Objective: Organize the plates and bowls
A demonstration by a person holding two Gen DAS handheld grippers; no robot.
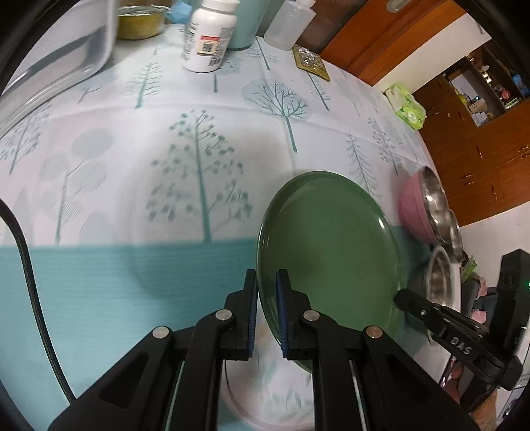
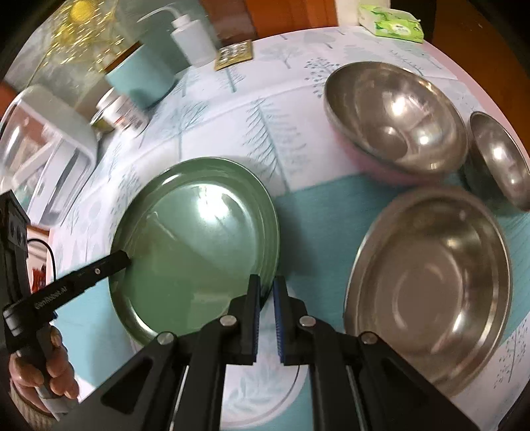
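Note:
A green plate (image 1: 331,245) (image 2: 195,238) is held between both grippers above a white patterned plate (image 1: 271,391) (image 2: 268,388). My left gripper (image 1: 266,291) is shut on the plate's left rim. My right gripper (image 2: 266,295) is shut on its right rim and shows as a black arm in the left wrist view (image 1: 440,318). A pink bowl with a steel inside (image 2: 394,116) (image 1: 417,205), a small steel bowl (image 2: 500,159) and a wide steel bowl (image 2: 430,285) (image 1: 440,275) stand to the right.
The table has a tree-print cloth (image 1: 165,139). At the back stand a white pill bottle (image 1: 208,36), a teal cup (image 2: 139,76), a squeeze bottle (image 2: 195,39), a clear container (image 1: 56,56) and a green tissue pack (image 2: 394,23).

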